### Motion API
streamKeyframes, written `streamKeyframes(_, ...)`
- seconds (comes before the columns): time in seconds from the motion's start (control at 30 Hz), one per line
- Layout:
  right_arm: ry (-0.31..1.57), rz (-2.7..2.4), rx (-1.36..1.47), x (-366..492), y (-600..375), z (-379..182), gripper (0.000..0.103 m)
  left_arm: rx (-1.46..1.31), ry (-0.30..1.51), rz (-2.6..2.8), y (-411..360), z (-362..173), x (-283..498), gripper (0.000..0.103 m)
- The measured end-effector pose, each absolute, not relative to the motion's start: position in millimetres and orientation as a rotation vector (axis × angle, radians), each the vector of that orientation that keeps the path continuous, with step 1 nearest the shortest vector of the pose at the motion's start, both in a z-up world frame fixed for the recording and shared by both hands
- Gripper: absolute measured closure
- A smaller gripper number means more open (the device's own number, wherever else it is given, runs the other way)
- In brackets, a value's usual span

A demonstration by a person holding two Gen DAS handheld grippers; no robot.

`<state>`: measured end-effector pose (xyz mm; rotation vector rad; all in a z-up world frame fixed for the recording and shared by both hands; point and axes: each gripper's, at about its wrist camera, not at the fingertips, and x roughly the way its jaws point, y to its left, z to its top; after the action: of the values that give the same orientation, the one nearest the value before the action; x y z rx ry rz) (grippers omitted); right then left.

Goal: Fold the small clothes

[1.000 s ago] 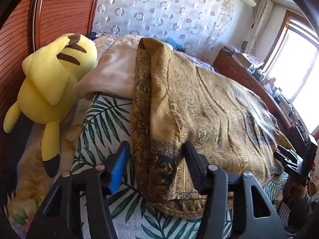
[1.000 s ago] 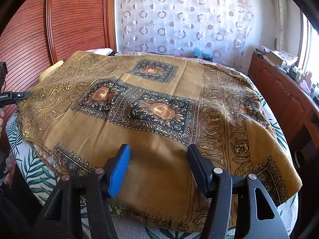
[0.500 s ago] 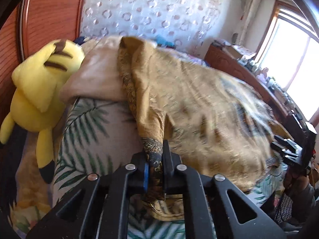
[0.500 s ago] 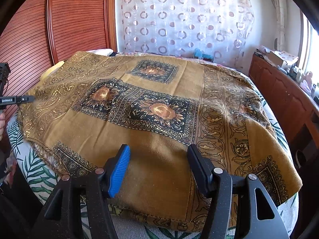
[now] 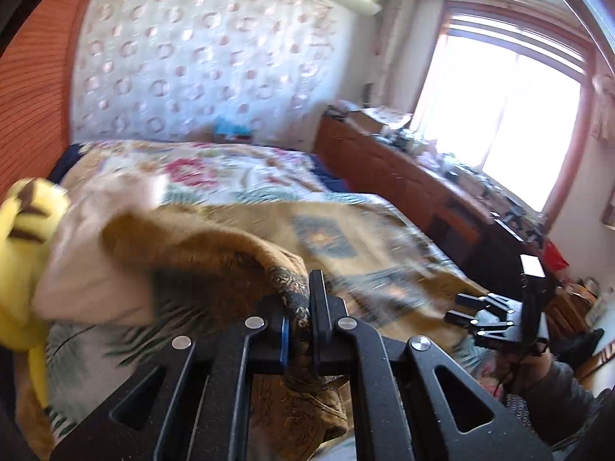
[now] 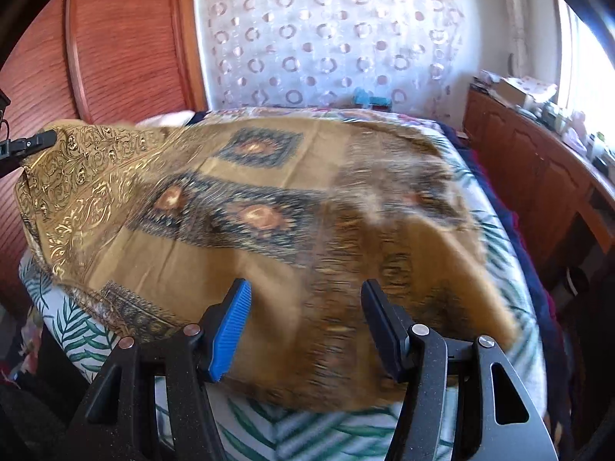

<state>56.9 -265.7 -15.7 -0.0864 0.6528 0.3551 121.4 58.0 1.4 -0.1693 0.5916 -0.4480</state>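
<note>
A brown cloth with gold and black ornament lies spread over the bed. My left gripper is shut on a bunched edge of it, and the fabric hangs down behind the fingers. In the right wrist view that left gripper holds the cloth's left corner raised off the bed. My right gripper is open just above the cloth's near edge, with nothing pressed between its fingers. The left wrist view also shows the right gripper at the right, held by a hand.
A yellow plush toy and a beige pillow lie at the bed's left end. A leaf-print sheet covers the bed. A wooden dresser with clutter runs along the right. A wooden panel stands behind on the left.
The left gripper closed on the cloth's edge, then rose and swung, dragging the cloth toward the near side and baring the flowered bedding behind. The right gripper stayed open, barely shifting.
</note>
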Motion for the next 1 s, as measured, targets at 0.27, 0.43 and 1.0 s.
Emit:
streamKeyframes(0.27, 0.628, 0.324, -0.012, 44, -303, -8, 0.041, -0.076, 0.560, -0.604, -26, 40, 151, 0.094)
streamKeyframes(0.43, 0.618, 0.302, 0.005, 38, -310, -7, 0.041, -0.018, 0.539, -0.689, -73, 60, 158, 0.094)
streamKeyframes(1.0, 0.576, 0.227, 0.074, 4, -328, -15, 0.041, 0.132, 0.606, -0.820, -177, 51, 163, 0.094)
